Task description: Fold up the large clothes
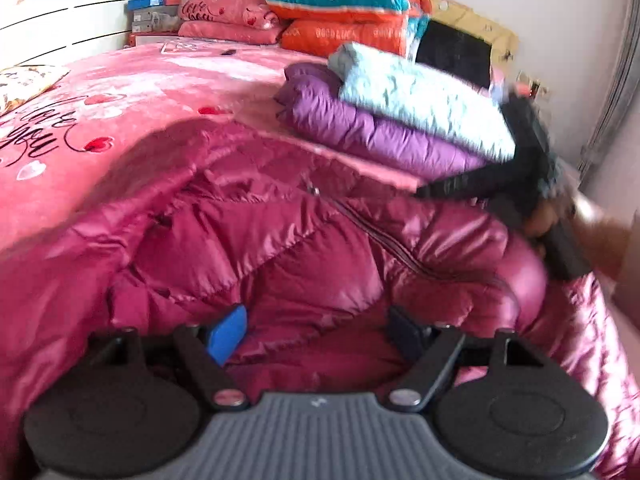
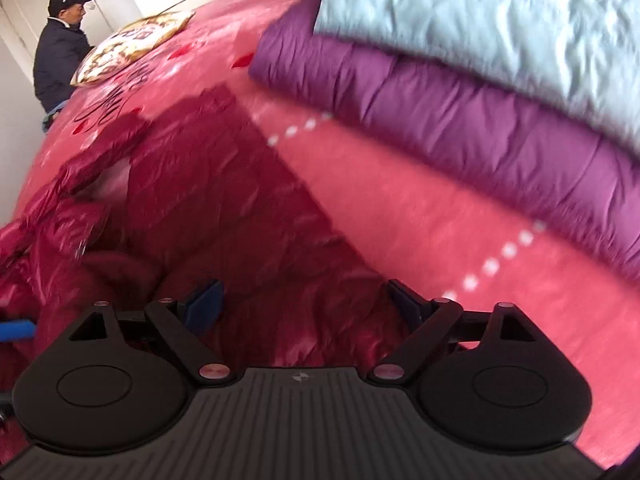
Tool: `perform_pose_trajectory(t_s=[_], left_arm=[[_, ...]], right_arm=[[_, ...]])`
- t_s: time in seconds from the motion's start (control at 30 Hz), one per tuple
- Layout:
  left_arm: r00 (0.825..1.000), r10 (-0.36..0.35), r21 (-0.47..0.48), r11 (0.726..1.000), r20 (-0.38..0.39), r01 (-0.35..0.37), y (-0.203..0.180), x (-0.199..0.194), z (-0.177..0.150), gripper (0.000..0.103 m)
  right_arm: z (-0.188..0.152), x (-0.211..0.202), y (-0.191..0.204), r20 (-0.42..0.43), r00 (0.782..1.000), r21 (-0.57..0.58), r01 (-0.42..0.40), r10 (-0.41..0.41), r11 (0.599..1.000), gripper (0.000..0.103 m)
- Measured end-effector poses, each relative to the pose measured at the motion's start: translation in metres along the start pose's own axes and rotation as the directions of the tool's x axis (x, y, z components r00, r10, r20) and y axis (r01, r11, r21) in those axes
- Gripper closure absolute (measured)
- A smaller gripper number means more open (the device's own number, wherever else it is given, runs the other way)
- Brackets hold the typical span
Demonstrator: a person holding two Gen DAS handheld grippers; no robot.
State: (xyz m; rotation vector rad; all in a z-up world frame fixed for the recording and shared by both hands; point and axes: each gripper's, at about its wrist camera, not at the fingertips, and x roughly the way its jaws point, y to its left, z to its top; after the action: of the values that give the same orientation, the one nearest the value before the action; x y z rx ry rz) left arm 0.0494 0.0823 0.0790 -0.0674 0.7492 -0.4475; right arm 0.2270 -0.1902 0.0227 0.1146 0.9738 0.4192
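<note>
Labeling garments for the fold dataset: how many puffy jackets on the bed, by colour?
Magenta jacket, spread out, unfolded: 1
Purple jacket, folded: 1
Light blue jacket, folded, on top of the purple: 1
Total: 3

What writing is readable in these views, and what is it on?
"Love you": pink bedspread, black script.
"Love", second word blurred: pink pillow.
"GOOD LUCK", repeated: orange quilt.
Blue boxes, patterned cushion: nothing readable.
</note>
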Motion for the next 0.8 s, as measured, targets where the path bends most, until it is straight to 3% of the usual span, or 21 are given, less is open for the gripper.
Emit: perform_pose_trajectory(t_s=[0.1,0.17,0.2,0.33,0.47,0.53,0.63,0.73,0.8], left_arm=[[0.996,0.070,0.023,0.997,0.058,-0.071,0.006,-0.017,0.007,0.025],[0.983,0.164,0.018,0.986,0.080,-0.166,0.012,-0.023,0.010,0.025],[0.975,0.206,-0.004,0.978,0.083,-0.207,0.019,-0.026,0.012,0.025],[0.947,0.318,-0.112,0.944,0.049,-0.311,0.050,-0.026,0.017,0.025],[0.948,0.319,-0.177,0.932,-0.014,-0.316,0.075,-0.015,0.027,0.022],[0.956,0.293,-0.164,0.942,-0.032,-0.294,0.078,-0.009,0.031,0.021],[0.979,0.196,-0.123,0.972,-0.049,-0.201,0.077,0.003,0.041,0.021],[0.995,0.080,-0.085,0.993,-0.057,-0.085,0.070,0.013,0.055,0.019],[0.995,0.051,-0.051,0.997,-0.085,-0.055,0.066,0.025,0.066,0.016]], right_arm=[[-0.008,-0.006,0.003,0.021,1.000,0.046,-0.012,0.011,0.999,0.000],[-0.011,-0.008,0.011,0.032,0.999,0.036,0.031,-0.032,0.999,0.015],[-0.013,-0.012,0.019,0.038,0.998,0.018,0.054,-0.054,0.998,0.028],[-0.012,-0.018,0.049,0.076,0.989,-0.047,0.130,-0.126,0.990,0.068],[-0.016,-0.047,0.076,0.194,0.962,-0.072,0.207,-0.190,0.976,0.083],[-0.018,-0.070,0.080,0.272,0.933,-0.048,0.257,-0.235,0.965,0.087],[-0.024,-0.113,0.070,0.386,0.870,0.069,0.305,-0.308,0.950,0.090],[-0.041,-0.160,0.048,0.482,0.771,0.257,0.330,-0.416,0.908,0.090],[-0.062,-0.186,0.031,0.508,0.703,0.388,0.331,-0.499,0.860,0.090]])
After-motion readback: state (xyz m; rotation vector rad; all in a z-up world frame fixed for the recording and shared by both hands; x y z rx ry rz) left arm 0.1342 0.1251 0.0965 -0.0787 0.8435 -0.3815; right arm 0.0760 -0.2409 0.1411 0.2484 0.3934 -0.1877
